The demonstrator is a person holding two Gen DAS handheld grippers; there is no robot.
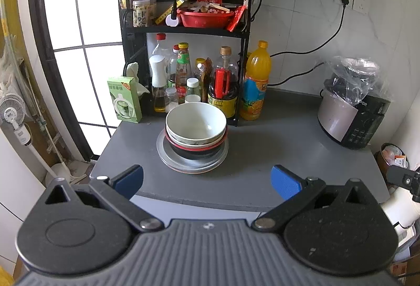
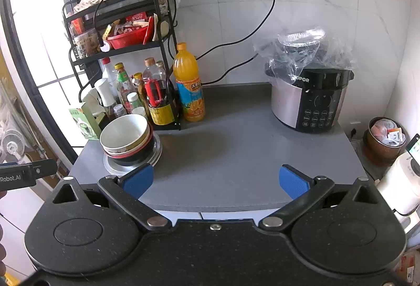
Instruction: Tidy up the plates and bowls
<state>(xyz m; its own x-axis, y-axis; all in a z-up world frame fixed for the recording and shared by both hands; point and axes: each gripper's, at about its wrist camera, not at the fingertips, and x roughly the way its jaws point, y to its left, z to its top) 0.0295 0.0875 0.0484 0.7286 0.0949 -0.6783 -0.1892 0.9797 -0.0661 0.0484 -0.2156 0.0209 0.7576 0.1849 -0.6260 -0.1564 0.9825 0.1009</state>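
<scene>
Two grippers spread wide, empty | round glossy bowls [image 1: 196,123] nested on flat plates [image 1: 193,164] | matte grey counter [image 1: 262,154]

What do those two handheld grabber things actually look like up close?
Each is a black tool with two round discs, hinged black arms with silver rivets, and two fingers tipped with blue pads. The left gripper has a grey ribbed base; the right gripper has a speckled black one. Beside it, the other tool's black body reads "Robot.AI" in white.

The left gripper [image 1: 207,182] has black arms with silver pivot screws, round black discs and a grey ribbed body. The right gripper [image 2: 216,181] has the same parts (but a speckled black body). Both have blue pads [image 1: 284,181].
</scene>
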